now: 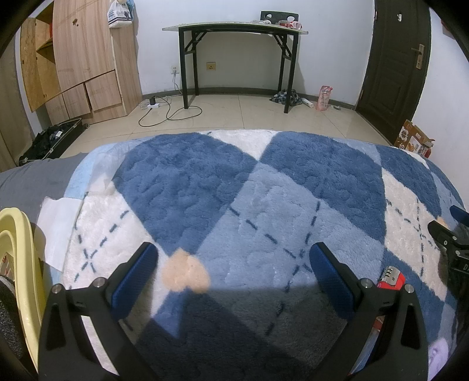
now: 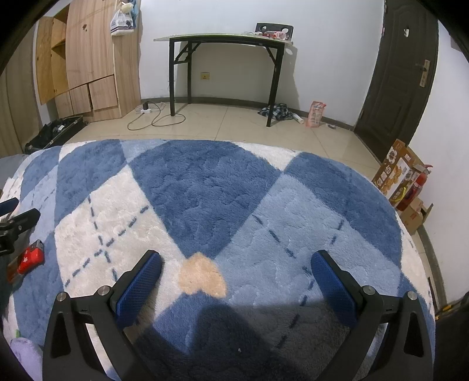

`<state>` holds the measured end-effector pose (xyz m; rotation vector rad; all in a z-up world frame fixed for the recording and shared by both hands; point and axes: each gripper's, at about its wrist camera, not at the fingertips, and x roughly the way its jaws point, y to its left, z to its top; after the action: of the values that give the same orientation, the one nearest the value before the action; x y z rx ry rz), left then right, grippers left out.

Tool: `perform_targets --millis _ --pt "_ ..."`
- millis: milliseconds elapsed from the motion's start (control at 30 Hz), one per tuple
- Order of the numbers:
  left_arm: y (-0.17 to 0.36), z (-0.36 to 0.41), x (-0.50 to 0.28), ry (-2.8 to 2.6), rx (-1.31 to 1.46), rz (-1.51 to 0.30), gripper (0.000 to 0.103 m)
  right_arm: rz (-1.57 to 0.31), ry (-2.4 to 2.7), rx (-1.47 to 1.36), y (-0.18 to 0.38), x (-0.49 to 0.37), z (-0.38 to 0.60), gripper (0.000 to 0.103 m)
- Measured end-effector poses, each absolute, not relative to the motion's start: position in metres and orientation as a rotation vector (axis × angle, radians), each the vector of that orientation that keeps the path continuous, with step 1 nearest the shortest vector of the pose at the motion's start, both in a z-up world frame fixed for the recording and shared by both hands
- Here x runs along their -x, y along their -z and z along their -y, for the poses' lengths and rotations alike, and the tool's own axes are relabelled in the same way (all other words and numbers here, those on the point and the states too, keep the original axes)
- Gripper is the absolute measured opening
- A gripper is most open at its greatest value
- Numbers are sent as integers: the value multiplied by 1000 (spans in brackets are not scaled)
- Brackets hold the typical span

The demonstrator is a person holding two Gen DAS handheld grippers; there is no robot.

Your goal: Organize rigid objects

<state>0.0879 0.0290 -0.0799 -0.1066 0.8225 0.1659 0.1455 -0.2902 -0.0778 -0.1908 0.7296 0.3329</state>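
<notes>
My left gripper [image 1: 234, 263] is open and empty above a blue and white plush blanket [image 1: 205, 181]. A red combination lock [image 1: 392, 277] lies on the blanket just right of its right finger. A yellow plastic basket [image 1: 20, 263] stands at the left edge. My right gripper [image 2: 236, 265] is open and empty over the same blanket [image 2: 205, 181]. In the right wrist view the red lock [image 2: 29, 258] lies at the far left, below the tip of the left gripper [image 2: 17, 217]. The right gripper's tip shows at the right edge of the left wrist view [image 1: 448, 231].
A purple object [image 1: 438, 354] lies at the lower right of the left wrist view. Beyond the bed are a black folding table [image 1: 234, 27], a wooden wardrobe [image 1: 85, 58], a dark door [image 1: 395, 52], cables on the tiled floor [image 1: 164, 112] and cardboard boxes [image 2: 398, 173].
</notes>
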Motion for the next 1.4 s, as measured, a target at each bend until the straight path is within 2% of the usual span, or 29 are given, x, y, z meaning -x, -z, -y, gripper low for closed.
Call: perform_targets --millis 400,600,667,800,967,1100,1267,1400 --pt "81 -26 -91 -168 103 -837 103 -737 -332 193 77 -146 289 103" --pt "60 -22 -84 -41 95 -936 103 -738 -382 201 56 -137 287 103" --pt "45 -18 -78 71 80 -947 103 -736 -448 161 41 -123 288 103" --pt "34 12 -68 251 -121 -988 103 -765 -666 203 23 -70 277 103" --pt "49 31 -68 311 -181 -1063 103 -823 -844 302 38 -2 264 103" --pt "61 47 -72 324 -218 -1088 102 -772 -899 444 48 26 247 103" --pt "69 58 -74 330 -264 -1082 97 -794 -834 465 62 11 238 102" --pt "65 60 -72 282 -223 -1049 79 -796 -862 446 66 9 229 83"
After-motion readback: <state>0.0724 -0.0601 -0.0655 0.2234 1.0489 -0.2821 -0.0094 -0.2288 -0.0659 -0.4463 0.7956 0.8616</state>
